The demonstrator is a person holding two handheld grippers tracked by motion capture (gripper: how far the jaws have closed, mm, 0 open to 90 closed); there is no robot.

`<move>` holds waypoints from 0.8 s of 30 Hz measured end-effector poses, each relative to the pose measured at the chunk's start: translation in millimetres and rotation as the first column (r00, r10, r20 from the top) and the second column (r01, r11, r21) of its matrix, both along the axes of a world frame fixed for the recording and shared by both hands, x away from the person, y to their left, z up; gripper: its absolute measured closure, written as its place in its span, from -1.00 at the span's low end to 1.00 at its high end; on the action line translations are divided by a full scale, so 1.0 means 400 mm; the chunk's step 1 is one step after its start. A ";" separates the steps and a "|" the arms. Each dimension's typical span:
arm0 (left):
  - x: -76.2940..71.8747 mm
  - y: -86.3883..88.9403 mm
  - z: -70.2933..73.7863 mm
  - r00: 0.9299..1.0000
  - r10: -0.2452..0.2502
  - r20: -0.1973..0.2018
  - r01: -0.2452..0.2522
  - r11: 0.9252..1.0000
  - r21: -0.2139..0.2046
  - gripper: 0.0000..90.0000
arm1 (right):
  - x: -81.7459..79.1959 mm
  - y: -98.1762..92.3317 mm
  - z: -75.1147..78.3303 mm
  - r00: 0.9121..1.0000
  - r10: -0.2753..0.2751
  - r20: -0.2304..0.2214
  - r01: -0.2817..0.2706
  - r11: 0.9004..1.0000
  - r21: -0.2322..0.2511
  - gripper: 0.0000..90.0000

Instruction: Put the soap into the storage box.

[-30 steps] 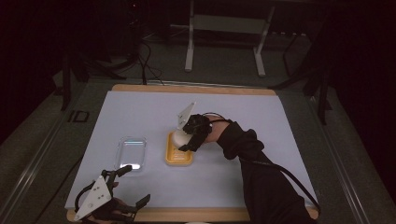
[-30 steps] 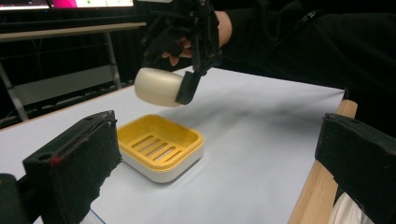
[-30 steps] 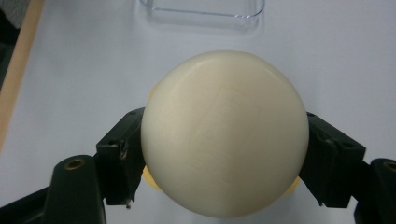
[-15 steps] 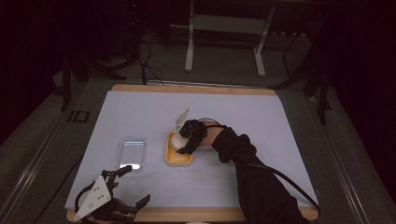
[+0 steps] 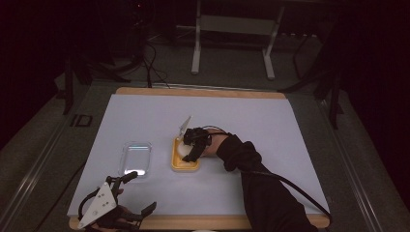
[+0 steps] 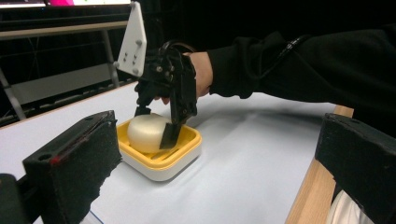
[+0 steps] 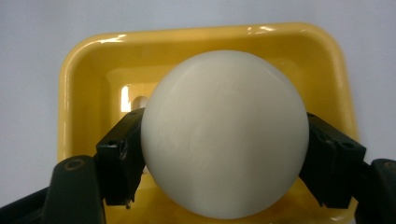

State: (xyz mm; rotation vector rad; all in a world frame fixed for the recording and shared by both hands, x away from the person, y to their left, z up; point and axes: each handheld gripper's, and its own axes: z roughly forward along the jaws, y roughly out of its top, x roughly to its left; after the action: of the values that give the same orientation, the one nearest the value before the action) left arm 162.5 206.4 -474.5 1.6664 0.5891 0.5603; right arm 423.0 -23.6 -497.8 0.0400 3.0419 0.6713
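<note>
Entry: your right gripper [image 5: 189, 151] has dropped from above into the shallow yellow plastic tray [image 7: 84, 79], fingers [image 7: 119, 156] now flanking and touching the smooth white ball [image 7: 224, 133] resting there; left gripper [image 5: 126, 197] idles wide open.

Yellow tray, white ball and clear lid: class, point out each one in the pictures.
yellow tray [image 7: 84, 60], right gripper view, on its rim's upper left corner.
white ball [image 7: 224, 130], right gripper view, on its front middle.
clear lid [image 5: 136, 155], high view, on its flat centre.
</note>
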 end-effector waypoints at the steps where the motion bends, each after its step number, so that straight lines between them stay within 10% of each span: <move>1: 0.000 0.000 0.000 1.000 0.000 0.000 0.000 1.000 0.000 -1.00 | -0.001 0.002 -0.003 1.000 0.002 0.004 -0.002 1.000 -0.004 -0.45; 19: 0.002 -0.002 -0.001 1.000 -0.002 -0.001 0.002 1.000 0.006 -1.00 | -0.009 -0.021 0.075 1.000 -0.030 0.010 0.029 0.996 0.079 -0.49; 24: 0.002 -0.002 -0.001 1.000 0.001 -0.002 -0.001 1.000 0.005 -1.00 | -0.010 -0.043 0.107 0.996 -0.086 -0.003 0.086 0.991 0.102 -0.76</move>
State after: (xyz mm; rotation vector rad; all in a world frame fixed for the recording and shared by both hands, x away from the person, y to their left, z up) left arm 163.2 205.7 -474.9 1.6723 0.5904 0.5611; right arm 419.0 -40.7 -454.9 0.1712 2.9813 0.8190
